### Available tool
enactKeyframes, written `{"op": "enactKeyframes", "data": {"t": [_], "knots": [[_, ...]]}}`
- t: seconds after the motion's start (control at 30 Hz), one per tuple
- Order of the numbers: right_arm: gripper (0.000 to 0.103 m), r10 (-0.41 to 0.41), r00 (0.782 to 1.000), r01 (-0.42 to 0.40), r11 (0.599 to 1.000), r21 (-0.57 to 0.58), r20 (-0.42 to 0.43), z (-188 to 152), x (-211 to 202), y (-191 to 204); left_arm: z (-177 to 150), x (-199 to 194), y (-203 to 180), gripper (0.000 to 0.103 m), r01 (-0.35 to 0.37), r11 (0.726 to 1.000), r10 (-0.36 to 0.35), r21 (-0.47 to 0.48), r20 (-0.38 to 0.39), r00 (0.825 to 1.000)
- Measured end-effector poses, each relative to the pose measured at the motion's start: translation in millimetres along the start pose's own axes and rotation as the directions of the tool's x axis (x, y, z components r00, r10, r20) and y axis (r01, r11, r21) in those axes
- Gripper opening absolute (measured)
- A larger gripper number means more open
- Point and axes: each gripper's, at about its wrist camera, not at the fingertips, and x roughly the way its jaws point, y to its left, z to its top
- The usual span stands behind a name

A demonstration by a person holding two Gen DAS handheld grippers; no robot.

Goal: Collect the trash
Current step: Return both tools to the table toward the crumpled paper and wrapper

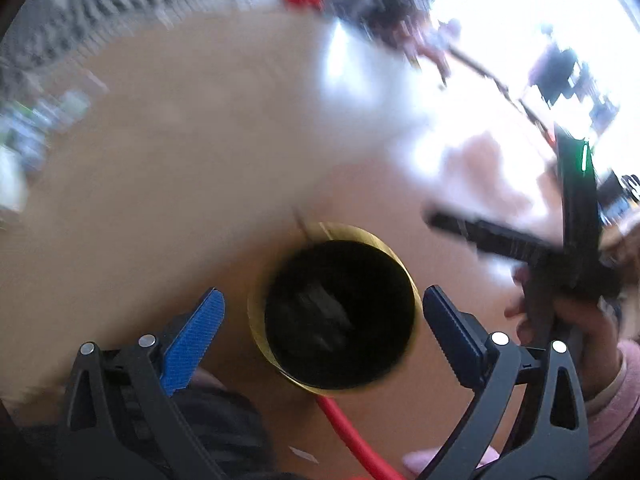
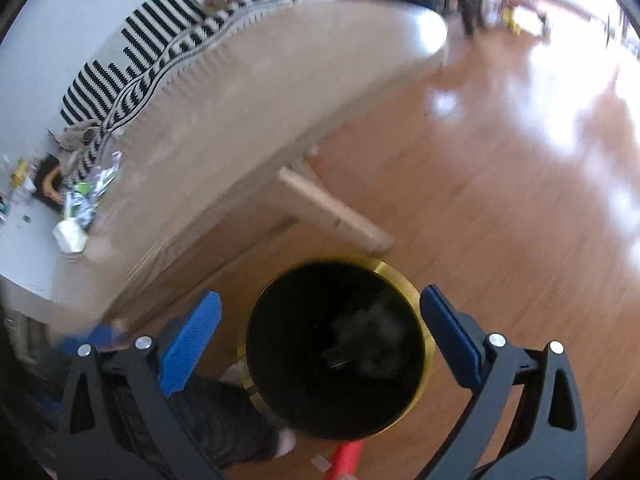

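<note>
Both claws, left (image 1: pixel 323 307) and right (image 2: pixel 320 312), gape empty above the upright, mouth-up bin (image 2: pixel 416 280).

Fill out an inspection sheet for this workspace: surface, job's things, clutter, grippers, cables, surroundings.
Surface: glossy wooden floor, strong window glare.
Job's things: black bin with gold rim standing on the floor; dark, blurred contents inside. Crumpled wrappers lie on the white table.
Clutter: red tube on the floor beside the bin.
Grippers: left gripper and right gripper both open, empty, above the bin.
Cables: nothing seen.
Surroundings: beige sofa with striped blanket; blurred furniture behind.
</note>
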Motion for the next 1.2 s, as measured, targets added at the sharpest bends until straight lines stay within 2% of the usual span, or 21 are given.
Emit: {"op": "enactKeyframes", "data": {"t": [0.03,0.1,0.17,0.2,0.23,0.27,0.37,0.43,0.5,0.57,0.67,0.77,1.0,1.1,1.2], "knots": [[0.096,-0.023,0.999,0.024,0.999,-0.032,0.023,2,-1,4,7,-22,18,0.097,-0.054,0.998,0.056,-0.029,0.073,0.996],[0.096,-0.050,0.997,0.055,0.995,-0.081,0.058,9,-2,18,12,-48,48,0.097,-0.124,0.988,0.137,-0.094,0.149,0.979],[0.096,-0.034,0.996,0.042,0.994,-0.099,0.084,18,-1,38,10,-68,92,0.097,-0.213,0.960,0.243,-0.184,0.158,0.957],[0.096,-0.021,0.996,0.031,0.994,-0.105,0.091,21,1,47,6,-79,122,0.097,-0.257,0.935,0.299,-0.243,0.153,0.942],[0.096,-0.009,0.995,0.020,0.993,-0.115,0.099,25,2,56,3,-86,141,0.097,-0.275,0.919,0.326,-0.283,0.149,0.934],[0.096,0.004,0.994,0.011,0.991,-0.136,0.111,29,5,73,-2,-95,167,0.097,-0.291,0.894,0.355,-0.340,0.144,0.924],[0.096,0.029,0.992,-0.004,0.979,-0.204,0.120,37,16,118,-23,-120,244,0.097,-0.319,0.797,0.424,-0.512,0.098,0.900],[0.096,0.038,0.993,-0.010,0.970,-0.244,0.109,42,27,149,-35,-134,289,0.097,-0.336,0.727,0.461,-0.599,0.063,0.885],[0.096,0.044,0.995,-0.017,0.959,-0.281,0.090,46,40,180,-45,-146,327,0.097,-0.364,0.668,0.500,-0.649,0.029,0.865],[0.096,0.048,0.997,-0.030,0.954,-0.297,0.054,53,58,210,-46,-151,347,0.097,-0.386,0.644,0.520,-0.660,0.008,0.854],[0.096,0.054,0.999,-0.051,0.956,-0.287,0.002,63,83,251,-37,-145,376,0.097,-0.417,0.636,0.531,-0.649,-0.025,0.847],[0.096,0.026,1.000,-0.027,0.967,-0.252,-0.008,80,107,289,-25,-126,394,0.097,-0.426,0.658,0.502,-0.621,-0.060,0.863],[0.096,-0.023,0.999,0.018,0.986,-0.165,-0.030,124,163,369,10,-93,441,0.097,-0.441,0.676,0.487,-0.590,-0.091,0.869],[0.096,-0.063,0.998,0.059,0.976,-0.209,-0.013,136,187,400,21,-81,454,0.097,-0.459,0.676,0.496,-0.577,-0.104,0.862],[0.096,-0.097,0.995,0.095,0.958,-0.269,0.005,134,202,413,29,-68,465,0.097,-0.444,0.692,0.475,-0.569,-0.105,0.874]]}}
